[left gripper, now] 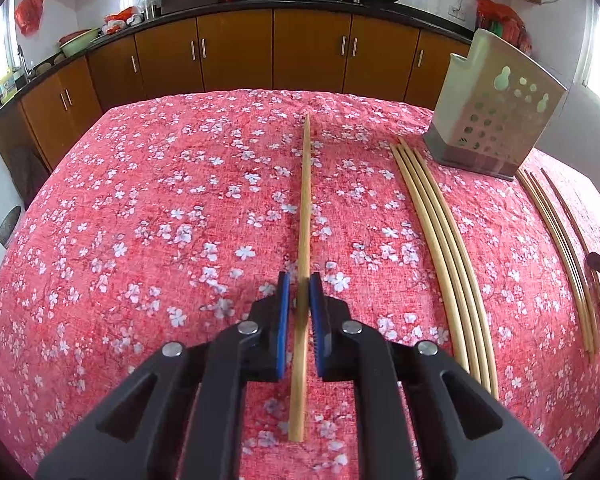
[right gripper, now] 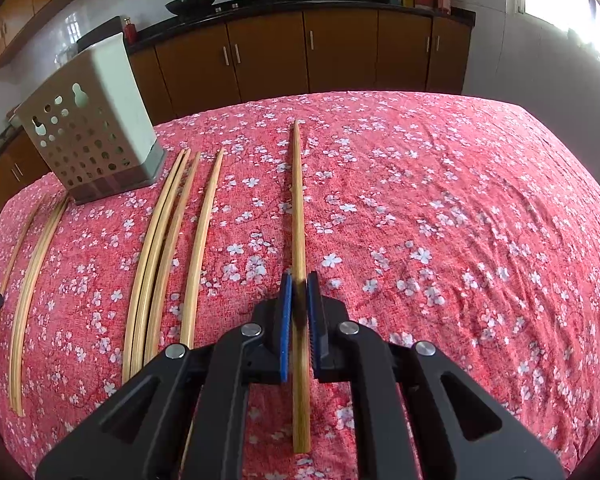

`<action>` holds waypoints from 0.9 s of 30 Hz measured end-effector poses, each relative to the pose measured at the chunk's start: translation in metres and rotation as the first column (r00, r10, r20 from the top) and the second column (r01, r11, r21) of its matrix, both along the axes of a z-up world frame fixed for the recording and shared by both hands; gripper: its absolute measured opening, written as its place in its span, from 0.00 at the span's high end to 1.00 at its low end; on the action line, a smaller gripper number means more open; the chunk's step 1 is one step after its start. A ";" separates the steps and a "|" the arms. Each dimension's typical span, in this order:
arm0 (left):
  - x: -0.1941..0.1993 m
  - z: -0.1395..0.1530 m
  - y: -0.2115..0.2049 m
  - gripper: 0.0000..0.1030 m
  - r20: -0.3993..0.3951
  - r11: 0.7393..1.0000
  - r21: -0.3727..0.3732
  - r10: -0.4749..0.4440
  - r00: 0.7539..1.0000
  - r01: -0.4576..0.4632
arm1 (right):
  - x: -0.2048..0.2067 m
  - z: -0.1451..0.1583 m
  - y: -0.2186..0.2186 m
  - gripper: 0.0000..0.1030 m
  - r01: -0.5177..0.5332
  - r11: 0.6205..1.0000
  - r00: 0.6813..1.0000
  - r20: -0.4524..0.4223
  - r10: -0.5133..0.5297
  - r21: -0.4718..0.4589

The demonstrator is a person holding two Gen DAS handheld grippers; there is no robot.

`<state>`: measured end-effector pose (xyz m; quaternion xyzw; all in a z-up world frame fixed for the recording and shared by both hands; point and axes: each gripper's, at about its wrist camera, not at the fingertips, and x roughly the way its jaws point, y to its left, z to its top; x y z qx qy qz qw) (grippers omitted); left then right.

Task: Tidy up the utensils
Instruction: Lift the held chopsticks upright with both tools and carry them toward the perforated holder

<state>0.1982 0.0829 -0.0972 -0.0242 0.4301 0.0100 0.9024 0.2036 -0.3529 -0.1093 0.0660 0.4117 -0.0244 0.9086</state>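
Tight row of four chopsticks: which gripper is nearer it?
Left. The left gripper is just left of the row; the right gripper sits beyond the holder and four other chopsticks.

left wrist view: mounted just behind the left claw [left gripper: 299, 286], looking forward and steeply down along its fingers, close over the table [left gripper: 140, 200]. right wrist view: same mounting behind the right claw [right gripper: 299, 285], same downward tilt, equally close. both facing the kitchen cabinets [left gripper: 236, 52] at the far wall (strong fisheye bending at the edges). shared between them: the perforated utensil holder [left gripper: 488, 112], at right in the left view, at left in the right view, plus the loose chopsticks [left gripper: 444, 240] beside it.
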 end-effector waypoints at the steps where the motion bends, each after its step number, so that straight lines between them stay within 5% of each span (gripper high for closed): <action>1: 0.000 0.000 0.000 0.92 0.000 1.000 -0.002 0.001 1.000 -0.001 | -0.001 0.000 0.000 0.92 0.000 1.000 1.000 0.000 0.000 0.001; 5: -0.003 0.008 0.004 0.92 0.010 1.000 -0.008 0.006 1.000 -0.006 | -0.010 0.011 -0.003 0.92 0.013 0.999 0.999 0.036 -0.014 0.029; 12: -0.016 0.056 0.008 0.92 0.151 1.000 -0.014 0.008 0.989 -0.006 | -0.032 0.060 -0.015 0.92 0.033 0.999 0.981 0.190 -0.039 0.039; 20: -0.021 0.123 0.012 0.92 0.334 0.998 -0.041 0.055 0.941 -0.044 | -0.038 0.098 -0.022 0.92 0.044 0.998 0.951 0.304 -0.057 0.049; 27: -0.008 0.160 0.016 0.98 0.388 0.998 -0.044 0.056 0.920 -0.042 | -0.029 0.121 -0.019 0.92 0.030 0.999 0.930 0.366 -0.040 0.033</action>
